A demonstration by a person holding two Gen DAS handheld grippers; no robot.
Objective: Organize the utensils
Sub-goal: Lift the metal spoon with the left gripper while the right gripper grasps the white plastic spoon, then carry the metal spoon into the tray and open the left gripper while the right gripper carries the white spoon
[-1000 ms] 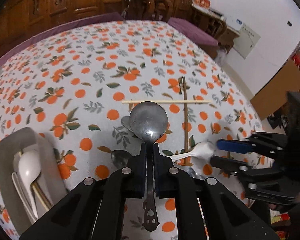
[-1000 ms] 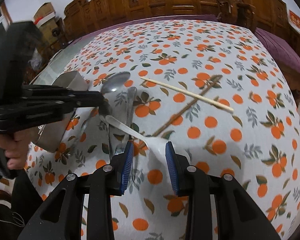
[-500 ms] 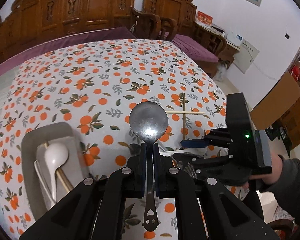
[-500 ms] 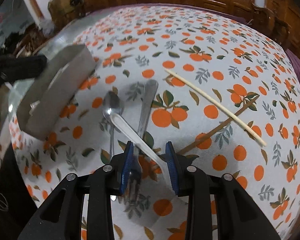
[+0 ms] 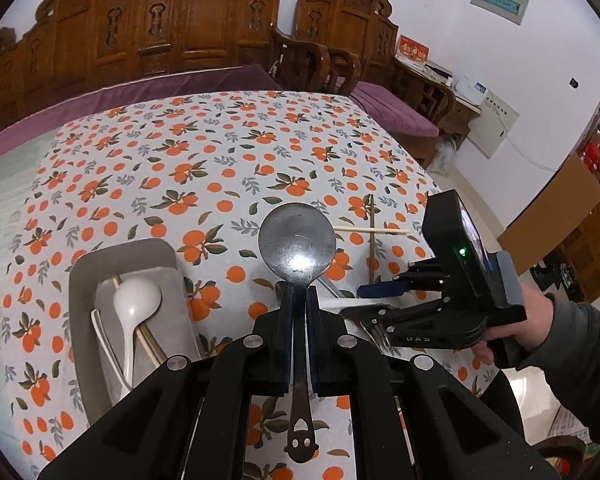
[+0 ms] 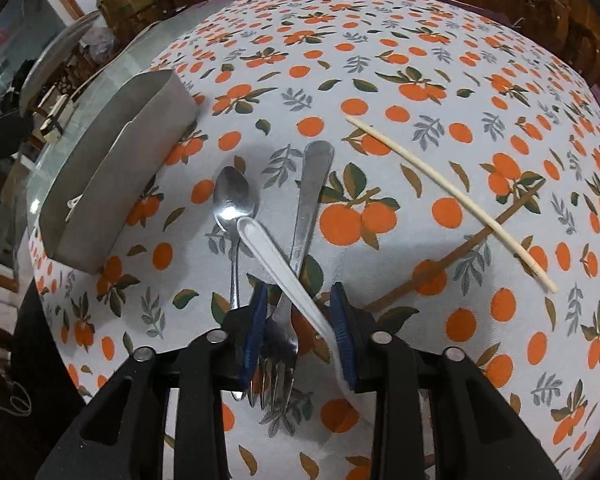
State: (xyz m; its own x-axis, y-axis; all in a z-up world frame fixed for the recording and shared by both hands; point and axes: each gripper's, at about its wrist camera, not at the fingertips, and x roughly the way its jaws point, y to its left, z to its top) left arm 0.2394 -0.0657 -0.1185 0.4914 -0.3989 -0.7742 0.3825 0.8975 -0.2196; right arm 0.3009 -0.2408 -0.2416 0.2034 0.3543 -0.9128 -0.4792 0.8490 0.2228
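My left gripper (image 5: pixel 298 300) is shut on the handle of a large metal spoon (image 5: pixel 297 242), held above the table, to the right of the grey tray (image 5: pixel 80 276). The tray holds a white spoon (image 5: pixel 136 298) and chopsticks. My right gripper (image 6: pixel 300 316) is open and low over the table, its fingers on either side of a white plastic spoon (image 6: pixel 276 264) and a metal fork (image 6: pixel 312 200). A small metal spoon (image 6: pixel 233 200) lies just left of them. The right gripper also shows in the left wrist view (image 5: pixel 374 300).
A pale chopstick (image 6: pixel 448 196) crosses a brown chopstick (image 6: pixel 452 256) on the orange-print tablecloth to the right. The grey tray (image 6: pixel 112 168) stands at the table's left edge. Carved wooden chairs (image 5: pixel 204 28) and purple cushions stand behind the table.
My left gripper has lifted the large spoon up and back, toward the tray. My right gripper has dropped lower and moved forward over the white spoon and fork.
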